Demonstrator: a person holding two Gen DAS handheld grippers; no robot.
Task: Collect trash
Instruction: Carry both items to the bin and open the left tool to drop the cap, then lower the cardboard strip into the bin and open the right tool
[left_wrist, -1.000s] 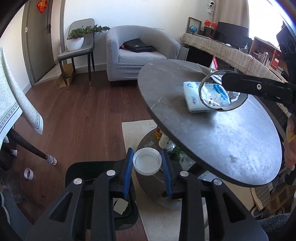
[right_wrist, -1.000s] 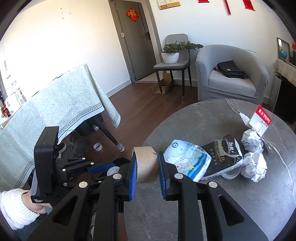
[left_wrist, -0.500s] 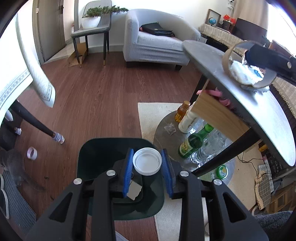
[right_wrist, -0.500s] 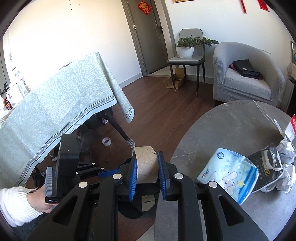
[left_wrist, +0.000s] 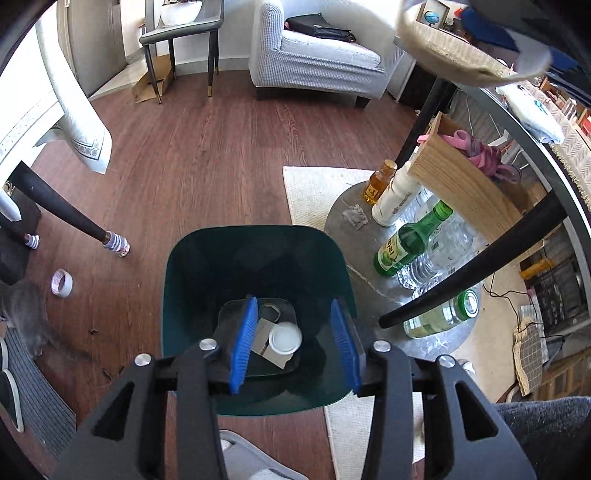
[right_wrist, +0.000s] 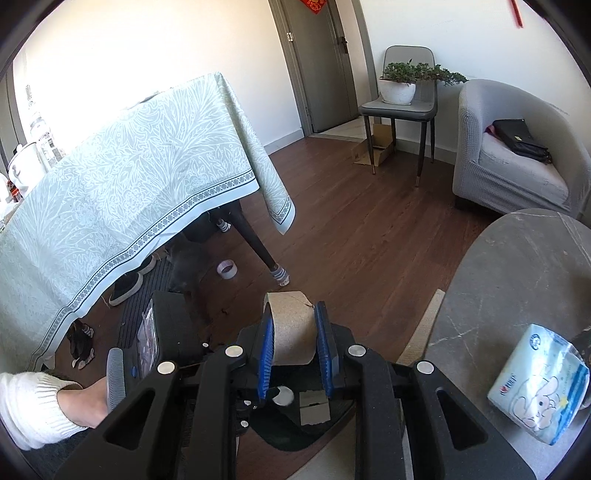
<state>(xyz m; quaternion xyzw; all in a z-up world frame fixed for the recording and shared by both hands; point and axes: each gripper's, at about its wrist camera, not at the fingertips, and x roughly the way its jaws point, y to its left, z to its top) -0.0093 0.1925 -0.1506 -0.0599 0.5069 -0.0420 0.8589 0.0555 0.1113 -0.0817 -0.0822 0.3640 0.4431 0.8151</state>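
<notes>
My left gripper (left_wrist: 293, 341) is open and empty, right above the dark green trash bin (left_wrist: 192, 258) on the floor. A white lid (left_wrist: 285, 338) lies at the bin's bottom on a piece of card (left_wrist: 264, 338). My right gripper (right_wrist: 293, 350) is shut on a brown cardboard tape roll (right_wrist: 291, 328) and holds it over the bin (right_wrist: 291, 435), where the lid (right_wrist: 283, 397) shows below. The roll also shows at the top right of the left wrist view (left_wrist: 469, 48). A blue tissue pack (right_wrist: 539, 384) lies on the grey round table (right_wrist: 517, 280).
Bottles (left_wrist: 410, 240) stand on the table's lower shelf right of the bin, under a wooden box (left_wrist: 461, 177). A grey cat (left_wrist: 26, 314) and a tape roll (left_wrist: 61, 282) are on the floor at left, by the cloth-covered table (right_wrist: 122, 177). An armchair (left_wrist: 317, 59) stands behind.
My left gripper opened and the white lid dropped into the bin. Both grippers moved lower and closer over the bin; the right still holds the tape roll.
</notes>
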